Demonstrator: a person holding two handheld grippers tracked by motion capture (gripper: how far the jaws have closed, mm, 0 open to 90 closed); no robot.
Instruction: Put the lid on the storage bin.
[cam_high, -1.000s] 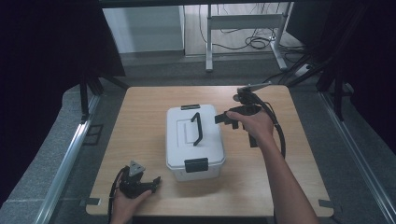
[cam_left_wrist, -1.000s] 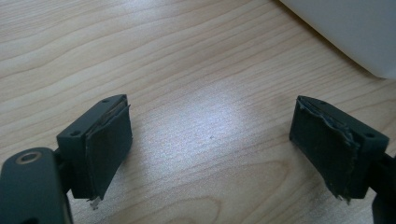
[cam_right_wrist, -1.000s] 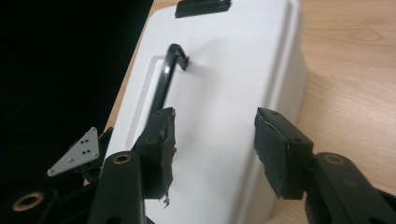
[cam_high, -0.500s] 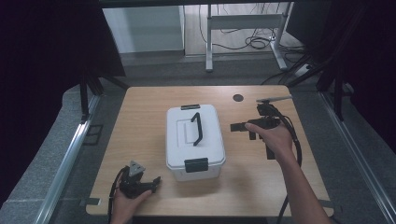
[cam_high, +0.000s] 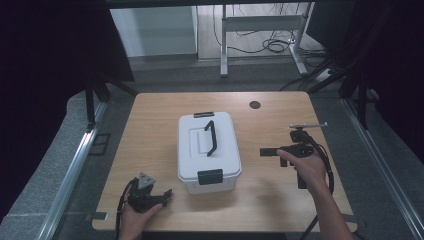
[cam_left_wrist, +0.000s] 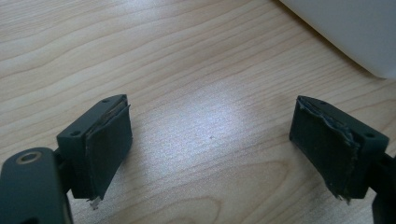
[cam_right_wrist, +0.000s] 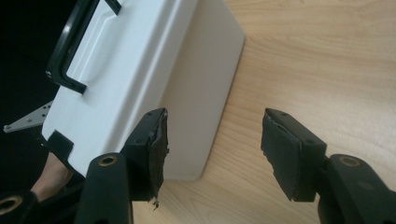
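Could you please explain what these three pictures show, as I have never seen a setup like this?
A person at a wooden table holds a two-jaw tool in each hand. The high view looks down from above. The left hand-held gripper rests near the table's front edge; the right hand-held gripper is beside a white lidded storage box with a black carry handle and a front latch. The other two pictures come from cameras on the grippers, looking along their black jaws. Both grippers are open and hold nothing. The right one's jaws have just been opening, facing the box's side.
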